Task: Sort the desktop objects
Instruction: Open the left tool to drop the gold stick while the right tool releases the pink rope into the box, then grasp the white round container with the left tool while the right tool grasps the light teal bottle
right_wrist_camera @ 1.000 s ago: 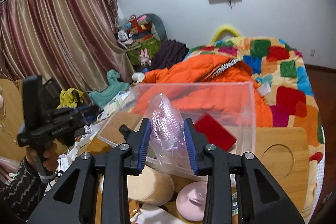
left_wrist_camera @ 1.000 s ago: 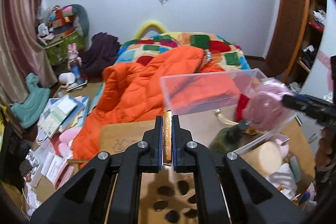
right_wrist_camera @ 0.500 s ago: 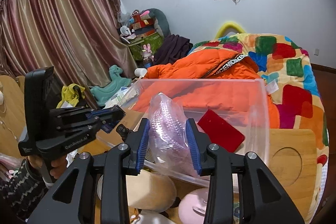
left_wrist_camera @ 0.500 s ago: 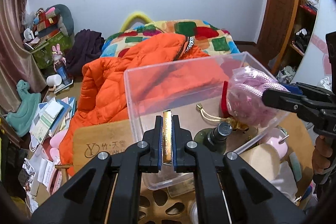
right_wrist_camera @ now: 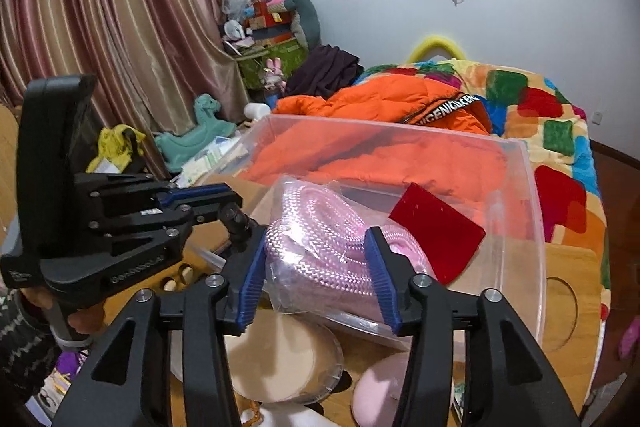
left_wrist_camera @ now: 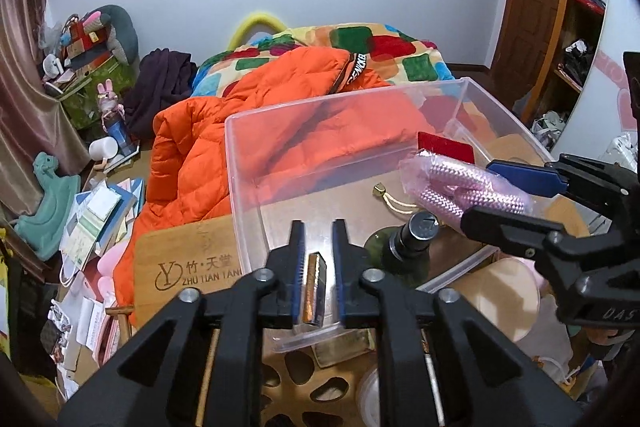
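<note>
The left gripper [left_wrist_camera: 317,259] hangs over the near rim of the clear plastic bin [left_wrist_camera: 256,179]. Its jaws stand a little apart, and the thin razor-blade pack [left_wrist_camera: 314,283] sits loose in the gap between them. Its long axis runs along the fingers, away from the camera and into the bin, and it tilts slightly to the right. It touches neither pad that I can make out, so the jaws have no grip on it.

The right gripper [right_wrist_camera: 320,275] comes in over the bin's right side. Its jaws are spread wide and close on both flanks of the bagged pink rope [right_wrist_camera: 324,247], a coil lying across the gap with its bulk over the bin's inside.

In the bin, a red card [right_wrist_camera: 438,233] lies flat near the far right corner, and a dark green bottle [left_wrist_camera: 404,247] lies with its black cap toward the left gripper. The middle of the bin floor is bare. Beyond the bin's far wall is the orange jacket [left_wrist_camera: 240,131] on the bed.
</note>
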Motion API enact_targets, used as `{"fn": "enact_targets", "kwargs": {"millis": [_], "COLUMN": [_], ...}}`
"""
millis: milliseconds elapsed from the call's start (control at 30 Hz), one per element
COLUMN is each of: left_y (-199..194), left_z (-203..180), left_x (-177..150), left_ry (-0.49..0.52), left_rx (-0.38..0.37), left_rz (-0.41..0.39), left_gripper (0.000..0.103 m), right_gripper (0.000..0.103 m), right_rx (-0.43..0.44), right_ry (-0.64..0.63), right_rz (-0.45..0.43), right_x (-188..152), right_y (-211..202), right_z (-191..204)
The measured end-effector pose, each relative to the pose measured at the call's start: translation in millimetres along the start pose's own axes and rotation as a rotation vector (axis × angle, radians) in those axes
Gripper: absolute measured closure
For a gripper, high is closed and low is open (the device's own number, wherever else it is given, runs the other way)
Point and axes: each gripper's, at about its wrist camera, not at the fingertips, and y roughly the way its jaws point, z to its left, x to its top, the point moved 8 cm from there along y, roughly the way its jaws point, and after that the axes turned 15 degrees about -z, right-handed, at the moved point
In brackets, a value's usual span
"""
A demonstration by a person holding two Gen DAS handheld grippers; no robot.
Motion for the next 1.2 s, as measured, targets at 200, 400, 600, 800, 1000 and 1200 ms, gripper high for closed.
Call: {"fn": "enact_targets", "kwargs": {"millis": [200, 400, 600, 800, 1000, 1200], "left_y": [-15.1, -38.4, -63.2, -85.7, -94.7, -88.3], "left_z": [1.6, 1.2, -5.4, -16.5, -20.1, -21.6], "left_x": [6.3, 14.0, 12.3, 6.2, -9.3, -42.4], "left_ry": [0.007, 0.024, 0.039, 0.080, 0.072, 0.043], "left_rx": [0.025, 0.041, 0.044, 0.052, 0.043, 0.036], "left_rz": [-0.039, -0.085, -0.113, -0.146, -0.135, -0.068], "left_gripper": [0.047, 0.030, 0.013, 0.007, 0.006, 0.006], "right_gripper": [0.046, 0.026, 0.020, 0.014, 0.012, 0.012], "right_rx": [-0.062, -0.127, -0.194, -0.256, -0.296, -0.348], "right_ry": [-0.032, -0.044, -0.021, -0.031, 0.001, 0.017], "right_rz": [-0.011, -0.081, -0.151, -0.197, -0.204, -0.155], "right_x": [1.0, 13.6, 23.8, 25.4, 9.5, -26.1], "right_y": [-8.6, -34.4, -75.6, -113.6, -136.9, -145.0], "right_z": [-4.4, -7.7, -15.9, -22.6, -33.6, -44.7]}}
